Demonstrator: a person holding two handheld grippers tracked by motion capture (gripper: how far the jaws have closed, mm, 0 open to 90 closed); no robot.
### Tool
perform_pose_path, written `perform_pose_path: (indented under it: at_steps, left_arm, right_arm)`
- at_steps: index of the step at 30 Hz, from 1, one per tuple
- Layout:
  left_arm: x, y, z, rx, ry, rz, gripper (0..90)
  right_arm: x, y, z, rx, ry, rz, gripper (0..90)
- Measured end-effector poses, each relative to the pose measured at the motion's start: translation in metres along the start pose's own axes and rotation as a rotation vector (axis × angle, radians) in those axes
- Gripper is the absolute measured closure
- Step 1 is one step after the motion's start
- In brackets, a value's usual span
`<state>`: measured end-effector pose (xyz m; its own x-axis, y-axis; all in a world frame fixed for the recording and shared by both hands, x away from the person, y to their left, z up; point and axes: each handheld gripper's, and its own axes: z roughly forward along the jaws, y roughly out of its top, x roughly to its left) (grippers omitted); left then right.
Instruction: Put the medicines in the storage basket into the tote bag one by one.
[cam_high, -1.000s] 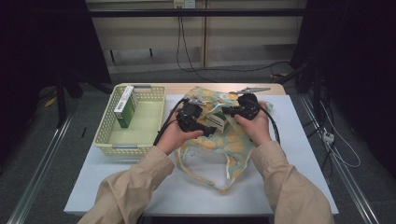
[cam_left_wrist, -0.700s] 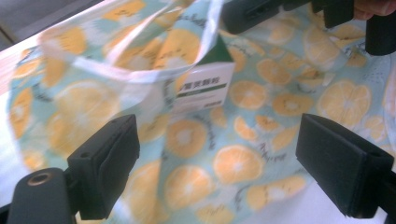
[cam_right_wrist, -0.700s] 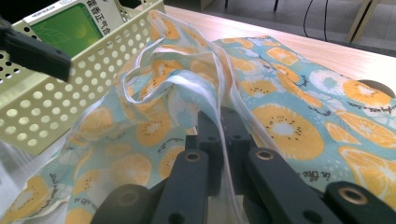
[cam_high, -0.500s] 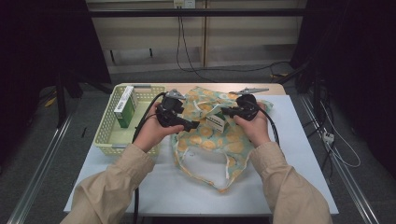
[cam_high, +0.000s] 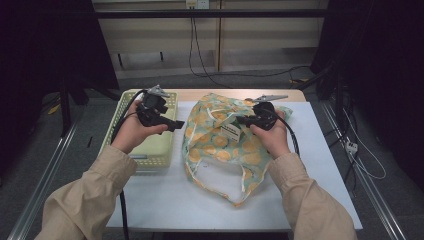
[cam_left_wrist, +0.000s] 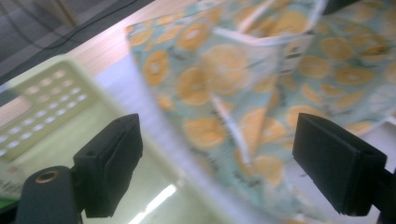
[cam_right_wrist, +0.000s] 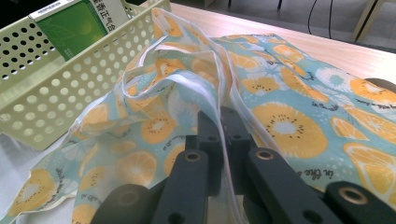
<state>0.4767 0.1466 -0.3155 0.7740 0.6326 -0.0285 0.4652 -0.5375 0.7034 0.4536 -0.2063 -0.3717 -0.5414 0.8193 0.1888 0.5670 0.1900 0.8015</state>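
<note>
Orange-printed cloth of a bag (cam_high: 225, 145) lying mid-table is pinched at its white-trimmed rim by the right gripper (cam_high: 243, 120), jaws closed, while the left gripper (cam_high: 176, 125), jaws wide and empty, hovers over the green basket (cam_high: 150, 155), best steadying the mouth before loading.

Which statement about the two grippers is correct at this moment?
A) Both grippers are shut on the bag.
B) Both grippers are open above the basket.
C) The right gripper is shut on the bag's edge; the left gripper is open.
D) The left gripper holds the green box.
C: in its own view the right gripper has its jaws closed on the white-trimmed edge of the orange-print bag, while the left gripper has its jaws wide apart, gripping nothing.
</note>
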Motion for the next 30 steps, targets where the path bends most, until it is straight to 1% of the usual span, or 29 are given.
perform_pose_path:
  at_steps: [4, 7, 10, 12, 14, 15, 16, 18, 19, 20, 22, 24, 25, 29, 30]
  left_arm:
    - [0.018, -0.008, -0.003, -0.003, 0.012, -0.039, 16.4]
    - [0.029, -0.012, -0.004, 0.013, 0.035, -0.059, 17.7]
    - [0.036, -0.015, -0.005, 0.014, 0.062, -0.067, 17.7]
    - [0.04, -0.017, -0.006, 0.013, 0.072, -0.086, 17.7]
    - [0.044, -0.019, -0.007, 0.022, 0.076, -0.097, 17.6]
    - [0.046, -0.02, -0.007, 0.026, 0.087, -0.1, 17.6]
    - [0.048, -0.021, -0.007, 0.033, 0.084, -0.109, 17.8]
    - [0.053, -0.022, -0.009, 0.048, 0.092, -0.107, 17.8]
    - [0.055, -0.022, -0.01, 0.054, 0.092, -0.112, 17.9]
    - [0.057, -0.023, -0.011, 0.063, 0.104, -0.108, 18.1]
    - [0.063, -0.024, -0.013, 0.067, 0.121, -0.118, 18.4]
    - [0.068, -0.026, -0.015, 0.06, 0.137, -0.131, 18.5]
    - [0.071, -0.027, -0.017, 0.058, 0.142, -0.144, 18.5]
    - [0.082, -0.032, -0.02, 0.064, 0.165, -0.163, 18.4]
    - [0.084, -0.034, -0.02, 0.065, 0.176, -0.17, 18.4]
  right_arm:
    - [0.001, 0.0, 0.001, 0.0, 0.001, -0.001, 89.1]
    - [-0.001, 0.0, 0.001, 0.002, -0.002, 0.001, 89.1]
    - [-0.001, 0.0, 0.0, 0.0, -0.004, 0.002, 89.1]
    - [-0.002, 0.0, 0.0, -0.003, -0.003, 0.006, 89.1]
    - [-0.003, 0.0, -0.001, -0.004, -0.003, 0.007, 89.1]
    - [-0.003, 0.0, -0.001, -0.005, -0.004, 0.01, 89.1]
    - [-0.003, 0.0, -0.001, -0.007, -0.003, 0.012, 89.1]
    - [-0.003, 0.0, -0.002, -0.005, 0.0, 0.01, 89.1]
    - [-0.003, -0.001, -0.002, -0.005, 0.001, 0.01, 89.1]
    - [-0.004, -0.001, -0.002, -0.004, 0.001, 0.008, 89.1]
    - [-0.004, -0.001, -0.003, -0.006, -0.001, 0.01, 89.1]
    - [-0.005, -0.001, -0.003, -0.008, 0.001, 0.012, 89.1]
    - [-0.005, -0.001, -0.003, -0.007, 0.001, 0.011, 89.1]
    - [-0.005, -0.001, -0.003, -0.007, 0.004, 0.013, 89.1]
    - [-0.006, -0.001, -0.003, -0.008, 0.005, 0.015, 89.1]
